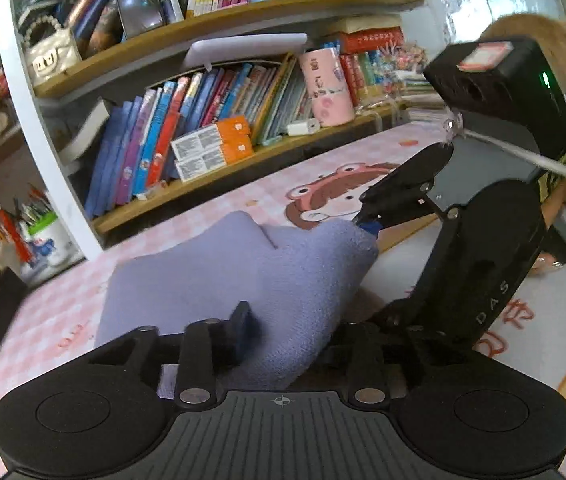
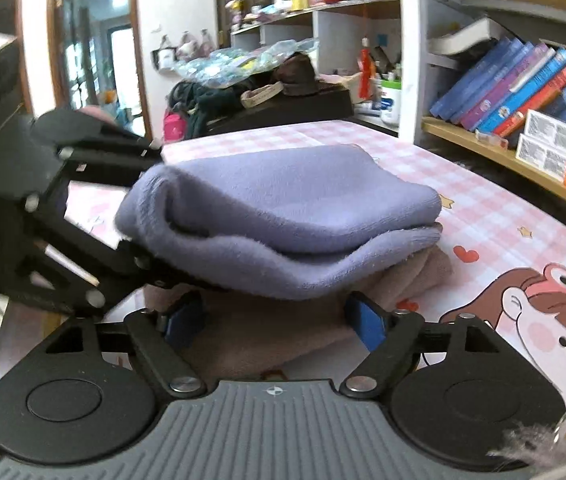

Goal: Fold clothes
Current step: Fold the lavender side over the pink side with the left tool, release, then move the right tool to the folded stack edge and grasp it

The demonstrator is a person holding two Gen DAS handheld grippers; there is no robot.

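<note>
The left gripper (image 1: 283, 336) is squeezed on the near edge of a soft, fuzzy purple folded cloth (image 1: 239, 280), which covers one finger. The right gripper (image 2: 275, 320) has its blue-padded fingers (image 2: 367, 320) spread wide apart, one on each side of a brownish-pink folded cloth (image 2: 267, 344). The purple cloth lies on top of that one. Both sit on a pink checked table cover with a cartoon girl (image 2: 503, 216). Farther back is a wooden bookshelf full of colourful books (image 1: 211, 120).
</note>
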